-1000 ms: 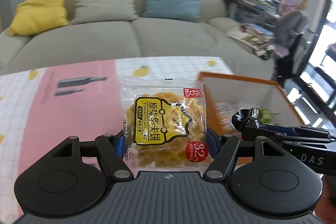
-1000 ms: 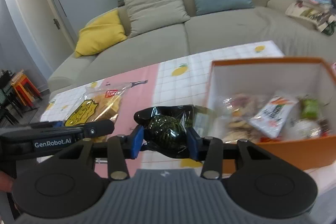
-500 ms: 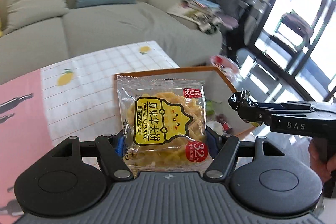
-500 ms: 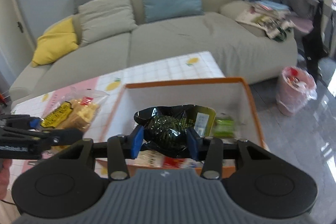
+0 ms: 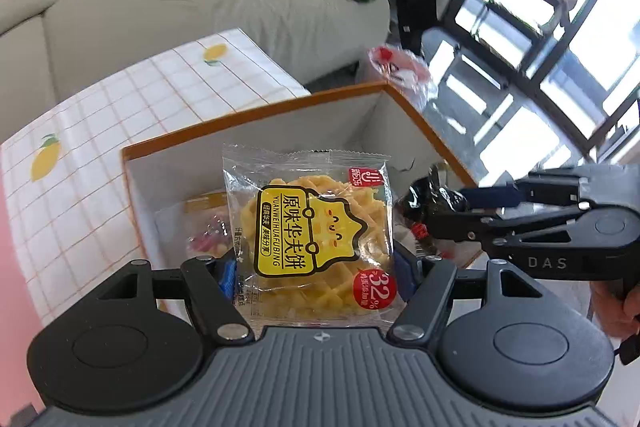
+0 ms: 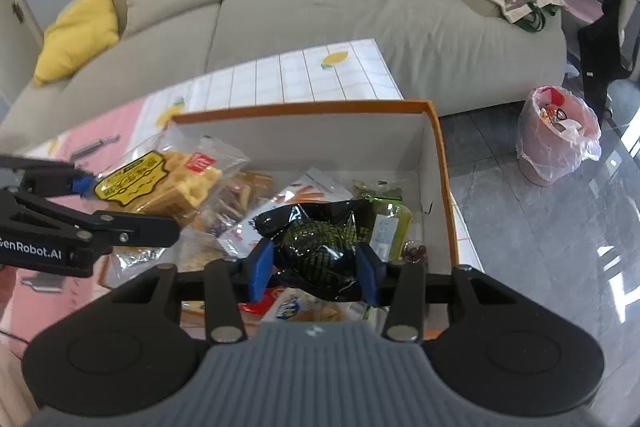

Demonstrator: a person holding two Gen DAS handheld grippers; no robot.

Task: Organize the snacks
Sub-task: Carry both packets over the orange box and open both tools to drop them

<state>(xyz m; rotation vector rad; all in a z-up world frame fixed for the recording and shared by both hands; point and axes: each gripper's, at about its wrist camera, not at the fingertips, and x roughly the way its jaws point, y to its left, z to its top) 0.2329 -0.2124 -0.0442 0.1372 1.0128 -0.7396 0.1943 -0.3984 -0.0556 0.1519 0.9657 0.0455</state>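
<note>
My left gripper (image 5: 316, 273) is shut on a clear waffle biscuit packet (image 5: 312, 239) with a yellow label and holds it above the orange-rimmed box (image 5: 256, 115). The packet also shows in the right wrist view (image 6: 160, 183), over the box's left side. My right gripper (image 6: 316, 263) is shut on a black and green snack packet (image 6: 316, 239) and holds it above the box (image 6: 304, 107), over several snack packs inside. The right gripper with its black packet (image 5: 432, 199) also shows at the right of the left wrist view.
The box stands at the right end of a table with a pink and white lemon-print cloth (image 5: 80, 155). A grey sofa (image 6: 320, 11) with cushions lies beyond. A bin with a pink bag (image 6: 556, 135) stands on the floor to the right.
Both grippers have moved right, from over the tablecloth to above the box, each still holding its packet. The box now fills the middle of both views.
</note>
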